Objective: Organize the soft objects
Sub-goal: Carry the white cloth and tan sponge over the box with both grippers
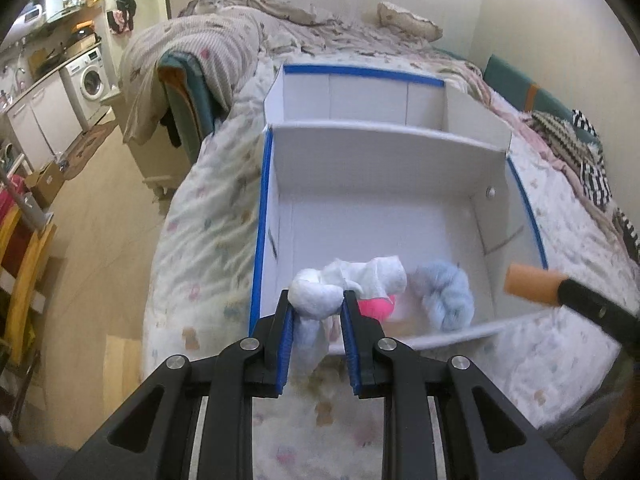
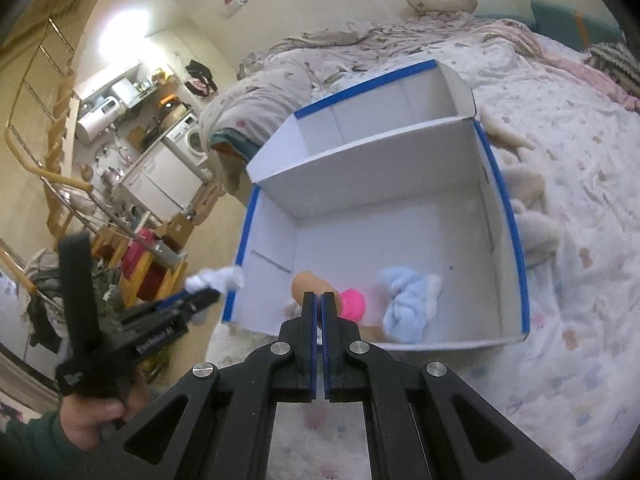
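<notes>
Sock (image 1: 316,300), white, soft, knotted into a lump; clamped between the left gripper (image 1: 316,308) pads, tail hanging below. Right gripper (image 2: 319,312) closed, empty. Ahead of both: white box (image 1: 384,140) with blue-taped rim, holding pale-blue fluffy bundle (image 1: 446,296) and pink item (image 1: 374,307).
</notes>
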Available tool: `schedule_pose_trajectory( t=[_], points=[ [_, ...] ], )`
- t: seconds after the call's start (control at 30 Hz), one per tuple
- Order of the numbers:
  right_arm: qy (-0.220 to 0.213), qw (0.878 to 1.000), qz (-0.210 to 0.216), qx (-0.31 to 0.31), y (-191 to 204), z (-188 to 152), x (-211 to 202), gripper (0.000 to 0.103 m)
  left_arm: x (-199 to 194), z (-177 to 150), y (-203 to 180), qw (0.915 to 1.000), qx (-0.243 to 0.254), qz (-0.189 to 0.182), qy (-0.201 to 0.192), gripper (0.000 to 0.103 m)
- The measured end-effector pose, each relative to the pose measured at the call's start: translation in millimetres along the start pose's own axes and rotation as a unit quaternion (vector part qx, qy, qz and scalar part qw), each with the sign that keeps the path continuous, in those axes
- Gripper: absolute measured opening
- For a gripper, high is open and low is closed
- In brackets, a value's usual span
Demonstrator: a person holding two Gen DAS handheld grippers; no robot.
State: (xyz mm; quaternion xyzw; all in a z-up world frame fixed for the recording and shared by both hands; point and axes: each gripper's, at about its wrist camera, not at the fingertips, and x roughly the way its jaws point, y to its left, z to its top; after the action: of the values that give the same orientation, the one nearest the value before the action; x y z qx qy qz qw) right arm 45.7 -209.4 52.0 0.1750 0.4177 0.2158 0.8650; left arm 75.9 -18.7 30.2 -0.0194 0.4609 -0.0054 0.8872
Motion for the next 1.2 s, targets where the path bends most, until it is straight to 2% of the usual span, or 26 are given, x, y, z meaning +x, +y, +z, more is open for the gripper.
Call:
schedule_pose_trajectory(
  t=[0.13,0.3,0.43,0.5,0.63,0.87,0.97,1.2],
  points=[
    [0.007,1.000,-0.015,-0.002,-7.0,14.5,11.6,0.004,3.4,23.5,-4.8,0.9998,0.008,0.001,-0.015,0.020],
    [0.011,1.000,-0.020,0.010,-22.6,18.5,28.6,0.004,21.6,38.9,-6.5,0.9997,0.017,0.001,-0.016,0.020],
    [0.032,0.999,-0.016,0.038,-38.5,11.5,51.7,0.004,44.4,30.9,-6.0,0.9994,0.015,-0.029,-0.008,0.020],
    [0.048,0.998,-0.023,0.044,-41.4,8.6,65.7,0.004,55.7,25.5,-8.7,0.9997,0.019,-0.017,-0.004,0.020],
    [0.071,0.996,-0.034,0.043,-42.6,5.0,84.7,0.004,74.4,21.7,-16.0,0.9992,0.019,-0.029,0.021,0.020],
    [0.079,0.995,-0.037,0.058,-52.6,2.9,90.0,0.004,95.9,21.7,-17.1,0.9984,0.009,-0.023,0.050,0.021],
    [0.091,0.993,-0.044,0.065,-55.8,1.3,94.4,0.004,101.9,21.1,-16.3,0.9970,-0.001,-0.039,0.066,0.021],
    [0.113,0.991,-0.048,0.061,-55.9,-5.4,104.9,0.004,105.1,19.4,-27.1,0.9964,0.015,-0.043,0.071,0.021]
  ],
)
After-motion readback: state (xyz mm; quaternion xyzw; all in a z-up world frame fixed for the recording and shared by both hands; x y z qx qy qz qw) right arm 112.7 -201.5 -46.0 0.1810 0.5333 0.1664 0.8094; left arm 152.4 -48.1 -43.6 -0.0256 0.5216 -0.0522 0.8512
